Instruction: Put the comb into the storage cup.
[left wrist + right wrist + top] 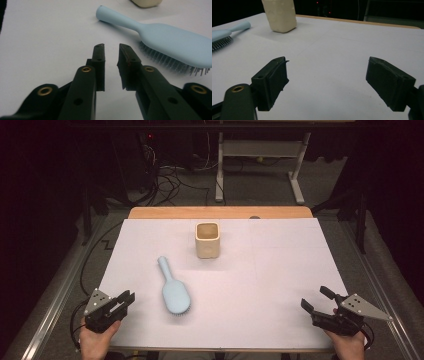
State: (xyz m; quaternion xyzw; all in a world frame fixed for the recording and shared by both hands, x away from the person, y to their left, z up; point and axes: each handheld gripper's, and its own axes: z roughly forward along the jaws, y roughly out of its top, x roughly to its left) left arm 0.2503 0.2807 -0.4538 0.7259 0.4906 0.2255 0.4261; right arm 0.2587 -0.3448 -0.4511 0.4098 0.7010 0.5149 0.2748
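Note:
A light blue hairbrush [175,292] lies bristles down on the white table cover, its handle pointing away and to the left. A cream square cup [207,241] stands upright behind it, near the far middle. My left gripper [128,298] rests at the near left corner, just left of the brush head. In the left gripper view its jaws [111,46] stand a narrow gap apart with nothing between them, and the brush [170,42] lies ahead to the right. My right gripper [315,297] sits at the near right, jaws wide open [327,61] and empty.
The white cover [280,270] spans the table, with a wooden strip [220,212] along the far edge. In the right gripper view the cup [280,15] and brush [224,33] sit far to the left. Cables and a desk frame [260,150] lie on the floor beyond.

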